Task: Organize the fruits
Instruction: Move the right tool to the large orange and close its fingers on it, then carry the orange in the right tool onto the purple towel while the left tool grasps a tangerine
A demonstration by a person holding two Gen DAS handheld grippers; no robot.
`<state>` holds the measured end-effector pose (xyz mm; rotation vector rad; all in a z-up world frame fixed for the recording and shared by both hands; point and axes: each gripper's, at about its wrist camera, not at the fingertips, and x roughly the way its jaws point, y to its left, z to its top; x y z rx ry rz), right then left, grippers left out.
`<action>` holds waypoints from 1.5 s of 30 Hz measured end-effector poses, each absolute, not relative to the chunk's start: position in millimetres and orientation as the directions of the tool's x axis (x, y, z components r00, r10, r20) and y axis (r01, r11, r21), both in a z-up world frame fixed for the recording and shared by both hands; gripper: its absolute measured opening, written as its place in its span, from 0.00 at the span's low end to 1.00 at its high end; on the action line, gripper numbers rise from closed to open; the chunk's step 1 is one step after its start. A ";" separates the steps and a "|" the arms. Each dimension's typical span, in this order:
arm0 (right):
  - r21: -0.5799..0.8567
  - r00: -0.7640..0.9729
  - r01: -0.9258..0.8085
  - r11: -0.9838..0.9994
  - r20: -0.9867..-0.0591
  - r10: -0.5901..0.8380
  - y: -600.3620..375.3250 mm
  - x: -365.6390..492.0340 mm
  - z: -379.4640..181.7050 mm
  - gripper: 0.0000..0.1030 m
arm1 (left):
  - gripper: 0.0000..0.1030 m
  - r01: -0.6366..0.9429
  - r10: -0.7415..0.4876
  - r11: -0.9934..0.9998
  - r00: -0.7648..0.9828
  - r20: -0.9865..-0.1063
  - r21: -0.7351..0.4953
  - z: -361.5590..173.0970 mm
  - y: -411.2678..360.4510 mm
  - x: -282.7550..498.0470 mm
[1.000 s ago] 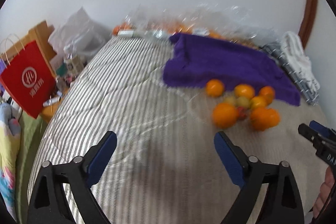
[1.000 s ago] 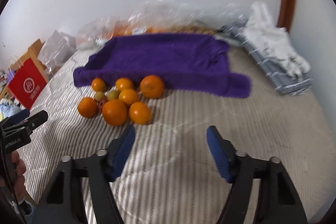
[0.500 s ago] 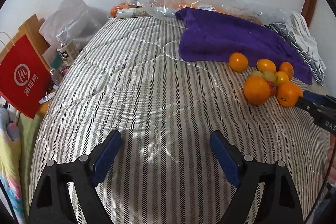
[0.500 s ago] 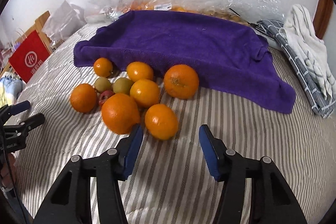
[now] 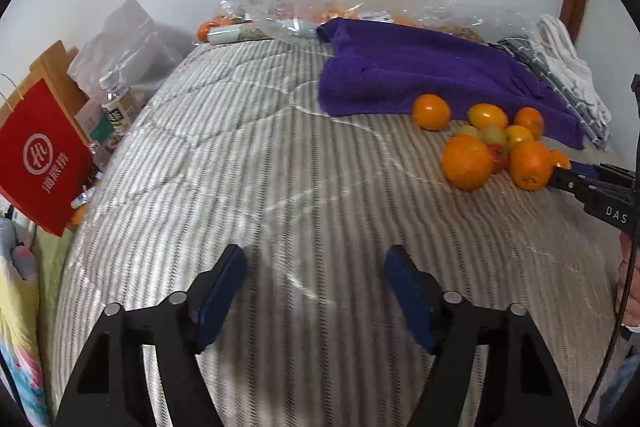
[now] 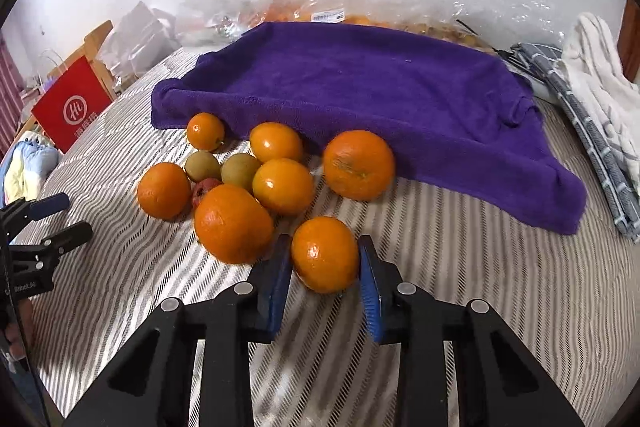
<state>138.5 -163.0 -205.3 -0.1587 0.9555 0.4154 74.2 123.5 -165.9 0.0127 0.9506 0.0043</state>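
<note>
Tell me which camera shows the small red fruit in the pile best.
The right wrist view: the red fruit sits near and sharp, wedged between oranges, partly hidden by the big orange in front. The left wrist view shows only a distant red sliver between two oranges.

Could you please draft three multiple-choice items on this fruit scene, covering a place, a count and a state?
1. Where does the purple towel lie?
A. behind the fruit pile
B. under the red bag
C. on the floor

2. How many small green fruits sit in the pile?
A. none
B. two
C. five

3. What is the right claw doing?
A. hanging open above the towel
B. shut on an orange
C. holding a bottle

Answers: 1 A, the fruit lies at its near edge; 2 B, two green ones lie side by side among the oranges; 3 B, both pads press the nearest orange.
</note>
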 end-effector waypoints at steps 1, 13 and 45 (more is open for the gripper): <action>0.047 0.511 -0.407 0.912 -0.816 0.270 -166.2 136.4 -204.2 0.31 | 0.68 0.013 -0.011 1.000 0.577 -0.817 -0.004 -164.8 119.9 74.3; 0.033 0.577 -0.319 0.947 -0.786 0.222 -231.3 128.6 -197.9 0.31 | 0.70 0.089 -0.117 0.993 0.556 -0.823 -0.081 -165.4 47.1 118.8; 0.128 0.609 -0.252 0.959 -0.749 0.260 -247.3 159.7 -155.3 0.31 | 0.36 0.077 -0.166 0.985 0.649 -0.743 -0.153 -107.5 80.4 131.6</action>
